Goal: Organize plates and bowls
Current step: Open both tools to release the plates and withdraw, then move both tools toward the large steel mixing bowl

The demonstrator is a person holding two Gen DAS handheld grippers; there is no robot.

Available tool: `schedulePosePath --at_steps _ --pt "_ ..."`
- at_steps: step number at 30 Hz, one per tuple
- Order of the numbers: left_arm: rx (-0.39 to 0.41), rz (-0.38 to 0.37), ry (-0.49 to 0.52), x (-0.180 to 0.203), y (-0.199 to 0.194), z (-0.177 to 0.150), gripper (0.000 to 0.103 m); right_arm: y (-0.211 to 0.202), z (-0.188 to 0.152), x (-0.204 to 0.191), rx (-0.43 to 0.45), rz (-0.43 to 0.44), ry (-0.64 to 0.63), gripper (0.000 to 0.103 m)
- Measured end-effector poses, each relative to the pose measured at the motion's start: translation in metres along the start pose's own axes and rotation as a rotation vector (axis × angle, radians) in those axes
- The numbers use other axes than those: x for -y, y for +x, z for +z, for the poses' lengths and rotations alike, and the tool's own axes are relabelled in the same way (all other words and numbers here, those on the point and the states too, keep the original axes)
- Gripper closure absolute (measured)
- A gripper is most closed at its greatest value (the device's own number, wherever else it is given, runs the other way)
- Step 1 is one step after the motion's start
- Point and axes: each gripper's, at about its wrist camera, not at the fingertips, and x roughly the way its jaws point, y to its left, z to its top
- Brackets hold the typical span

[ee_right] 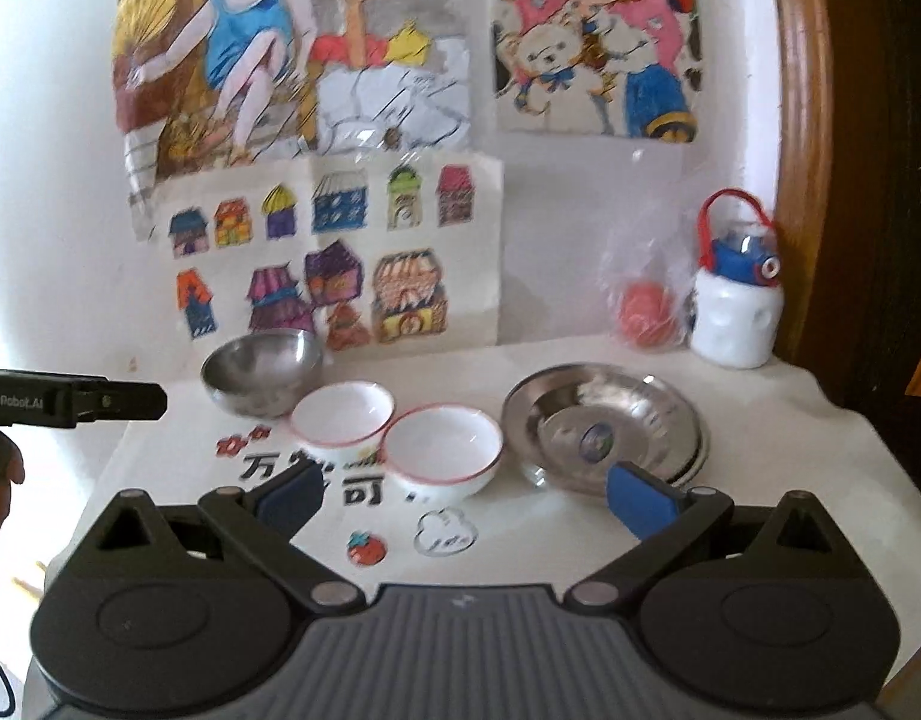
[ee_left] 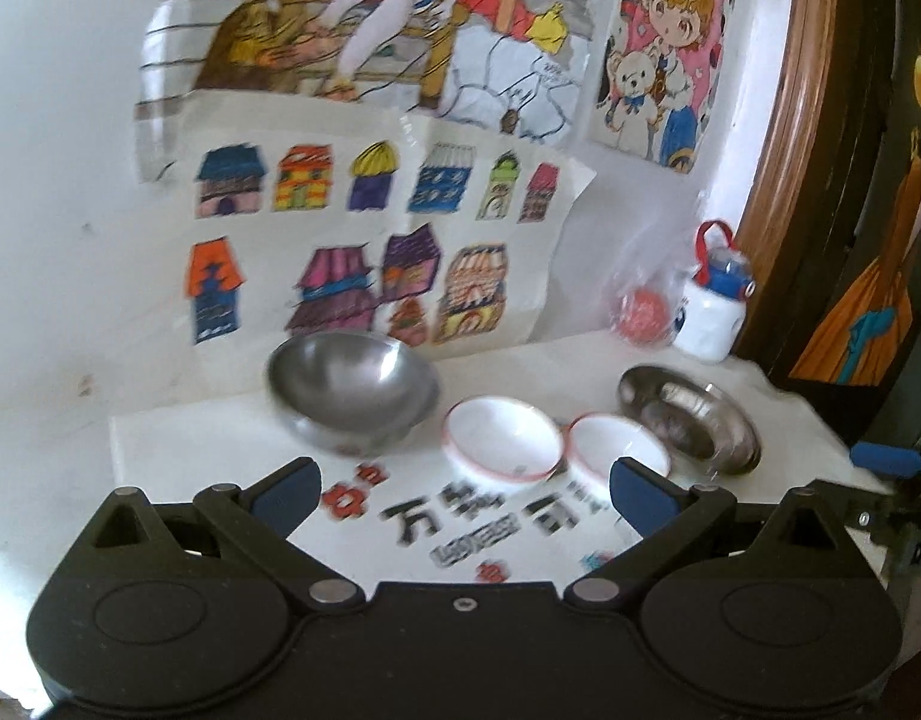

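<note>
I'm holding both hand-held grippers, left (ee_left: 463,489) and right (ee_right: 463,495), wide and empty; steel bowl (ee_right: 261,373) and steel plate (ee_right: 601,423) flanking the two white bowls (ee_right: 439,443).

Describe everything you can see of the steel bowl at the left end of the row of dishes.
The steel bowl is a deep, round, shiny metal bowl, grey inside with soft reflections. It appears empty and sits upright on the white table, furthest left in the row and close to the wall drawings. The nearer white bowl with a red rim sits right beside it, overlapping it in view; whether they touch cannot be told. In the left wrist view it looks blurred. Neither tool touches it.
</note>
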Motion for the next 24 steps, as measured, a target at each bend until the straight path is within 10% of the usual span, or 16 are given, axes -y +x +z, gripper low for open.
schedulePosePath --at_steps 24 --pt "-0.046 0.071 -0.031 -0.089 0.008 -0.041 0.001 0.08 -0.016 -0.111 -0.082 0.124 -0.193 0.0"
